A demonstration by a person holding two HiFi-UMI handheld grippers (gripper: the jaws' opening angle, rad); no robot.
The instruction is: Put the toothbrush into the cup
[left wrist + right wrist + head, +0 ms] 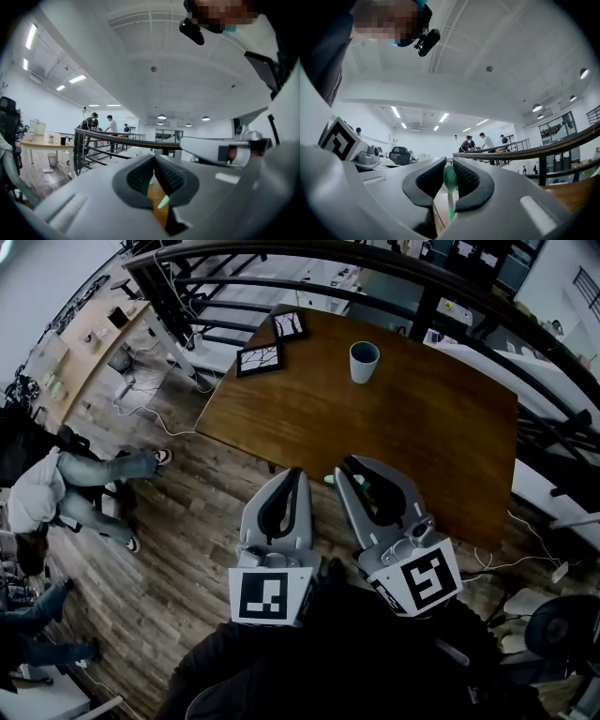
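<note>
A grey-blue cup (364,362) stands upright at the far side of the wooden table (412,427). My right gripper (345,465) hangs over the table's near edge, shut on a green toothbrush (450,180) whose head stands up between the pads. A pale green end of the toothbrush (330,480) pokes out to the left of the jaws in the head view. My left gripper (295,474) is close beside it on the left, jaws together with nothing in them. Through its jaws, in the left gripper view, the toothbrush's mint tip (163,201) shows beyond. Both grippers are well short of the cup.
Two dark-framed pictures (259,359) (289,325) lie at the table's far left corner. A black railing (281,259) runs behind the table. People sit on the floor (66,488) at the left, and cables (525,554) trail off to the right.
</note>
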